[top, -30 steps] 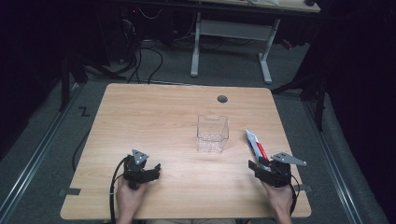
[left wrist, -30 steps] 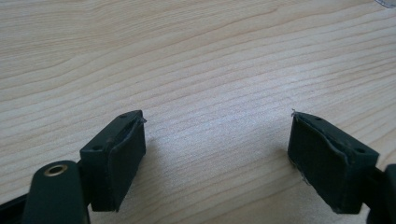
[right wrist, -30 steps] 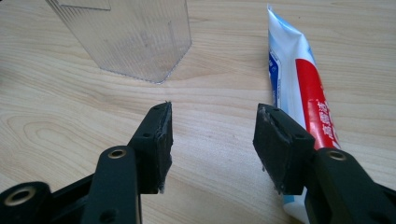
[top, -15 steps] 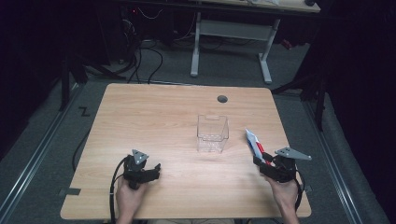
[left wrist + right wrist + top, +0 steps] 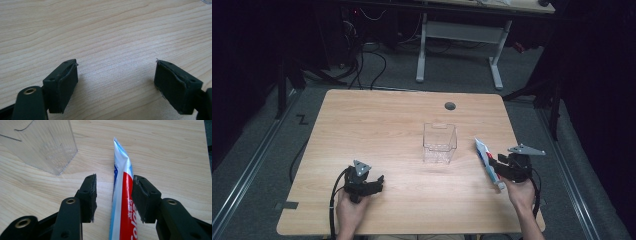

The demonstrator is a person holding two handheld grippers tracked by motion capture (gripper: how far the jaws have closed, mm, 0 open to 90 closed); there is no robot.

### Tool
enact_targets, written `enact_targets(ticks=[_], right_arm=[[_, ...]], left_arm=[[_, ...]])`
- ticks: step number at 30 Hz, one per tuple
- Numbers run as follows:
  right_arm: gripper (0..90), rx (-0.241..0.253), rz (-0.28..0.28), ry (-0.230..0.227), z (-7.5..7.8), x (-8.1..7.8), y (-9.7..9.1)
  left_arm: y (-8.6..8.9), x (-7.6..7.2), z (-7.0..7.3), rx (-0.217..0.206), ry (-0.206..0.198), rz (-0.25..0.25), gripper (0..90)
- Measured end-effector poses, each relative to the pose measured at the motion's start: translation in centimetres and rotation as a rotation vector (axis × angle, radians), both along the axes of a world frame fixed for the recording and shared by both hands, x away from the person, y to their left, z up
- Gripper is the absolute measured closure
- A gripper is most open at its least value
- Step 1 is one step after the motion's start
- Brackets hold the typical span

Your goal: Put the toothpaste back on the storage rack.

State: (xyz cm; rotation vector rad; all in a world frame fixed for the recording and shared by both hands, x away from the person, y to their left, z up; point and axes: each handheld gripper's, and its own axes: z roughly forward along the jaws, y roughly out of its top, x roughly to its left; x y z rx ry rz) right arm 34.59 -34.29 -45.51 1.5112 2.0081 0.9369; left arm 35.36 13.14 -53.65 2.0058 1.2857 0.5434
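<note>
Now – clear box [image 5: 439, 142] empty | right gripper [image 5: 113, 195] closing around toothpaste [image 5: 122, 202] | left gripper [image 5: 116, 82] spread

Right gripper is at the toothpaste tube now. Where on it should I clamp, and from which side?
Clamp the toothpaste tube across its fuller red middle, coming along its length from the cap end as the right gripper already does. The crimped tail toward the clear container looks flat and floppy. The jaws have been closing; one pad touches, the other shows a gap.

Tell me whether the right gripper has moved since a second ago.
Yes. The right gripper has slid forward along the toothpaste tube, closer to the clear box. Its jaws have just been closing, the tube between them with a gap at one pad.
</note>
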Motion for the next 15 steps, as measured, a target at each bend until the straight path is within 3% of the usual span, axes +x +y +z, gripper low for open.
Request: enact_targets(ticks=[15], right_arm=[[54.8, -0.046, -0.005, 0.036, 0.2, 2.9, 0.5]], left_arm=[[0.0, 0.0, 0.0, 0.000, 0.000, 0.000, 19.4]])
